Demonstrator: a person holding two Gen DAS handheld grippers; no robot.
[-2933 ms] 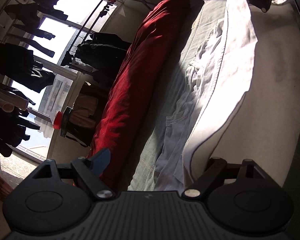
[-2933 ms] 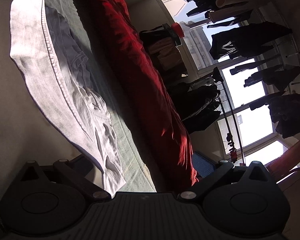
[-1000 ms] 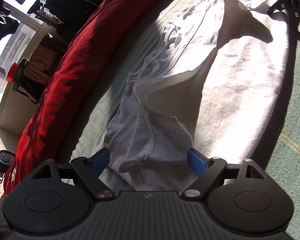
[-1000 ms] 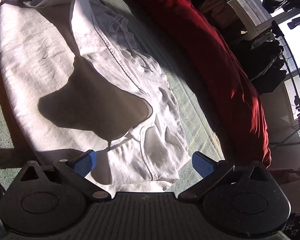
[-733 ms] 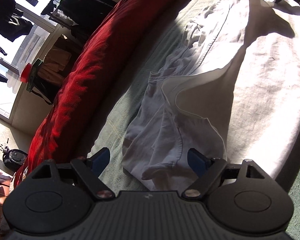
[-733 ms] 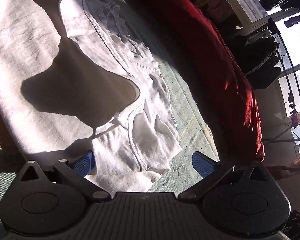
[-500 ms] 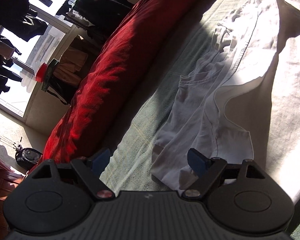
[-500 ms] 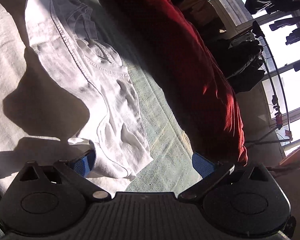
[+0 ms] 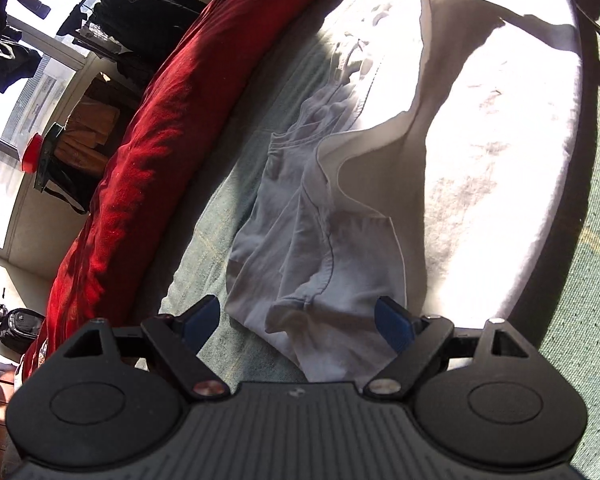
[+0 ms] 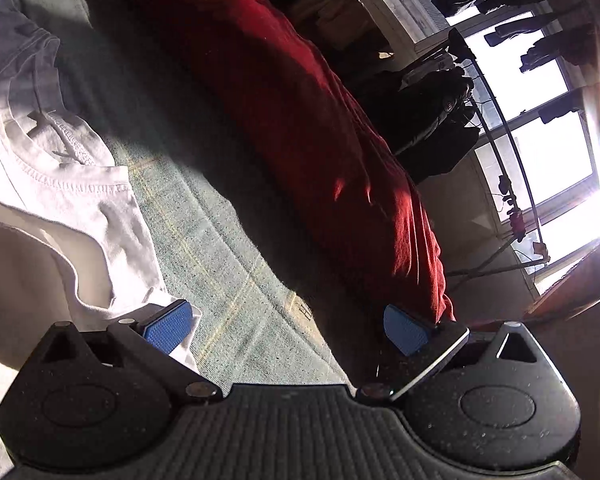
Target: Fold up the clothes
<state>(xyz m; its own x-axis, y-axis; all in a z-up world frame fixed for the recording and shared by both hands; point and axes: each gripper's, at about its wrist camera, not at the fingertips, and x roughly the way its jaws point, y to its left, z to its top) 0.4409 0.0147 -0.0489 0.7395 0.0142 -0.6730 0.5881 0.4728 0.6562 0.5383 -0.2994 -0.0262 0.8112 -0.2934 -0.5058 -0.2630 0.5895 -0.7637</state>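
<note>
The white shirt [image 9: 480,168] lies spread on the bed [image 9: 220,224], its sleeve just ahead between the left gripper [image 9: 306,322]'s wide-open jaws, ready for folding, while the right gripper [image 10: 288,326], also released and empty, faces bare bedding with shirt hem beside its left finger.

No readable text, labels or numbers anywhere.

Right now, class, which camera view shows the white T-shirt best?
The left wrist view: the white T-shirt lies spread across the bed, sleeve to hem. The right wrist view catches only one sleeve and a stitched edge at its left side.
</note>
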